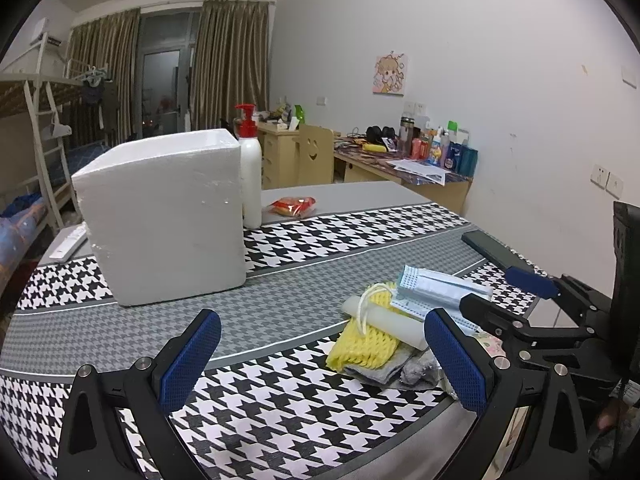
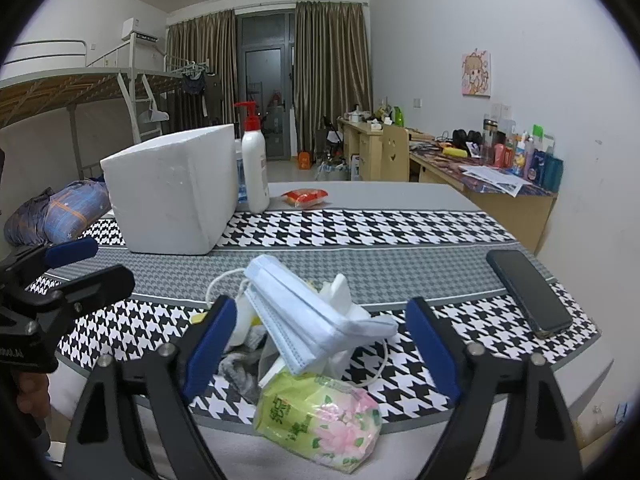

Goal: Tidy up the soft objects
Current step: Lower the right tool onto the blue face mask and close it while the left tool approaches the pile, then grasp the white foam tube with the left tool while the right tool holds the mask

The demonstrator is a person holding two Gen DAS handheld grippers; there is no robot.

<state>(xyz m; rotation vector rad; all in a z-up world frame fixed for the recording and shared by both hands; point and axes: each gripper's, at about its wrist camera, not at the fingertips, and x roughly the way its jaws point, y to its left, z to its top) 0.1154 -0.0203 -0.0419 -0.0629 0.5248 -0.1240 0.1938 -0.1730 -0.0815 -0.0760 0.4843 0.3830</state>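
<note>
Right gripper (image 2: 320, 340) wide, empty, astride masks (image 2: 312, 320); left gripper (image 1: 320, 360) open, empty. Risk: snagging ear loops, dragging pile.

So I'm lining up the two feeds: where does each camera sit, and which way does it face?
Left wrist: on the left gripper, facing across the table to the foam box; the right gripper shows at right.
Right wrist: on the right gripper, facing the face masks and tissue pack; the left gripper and a hand show at left.
Shared: box, masks, lotion bottle, phone.
</note>
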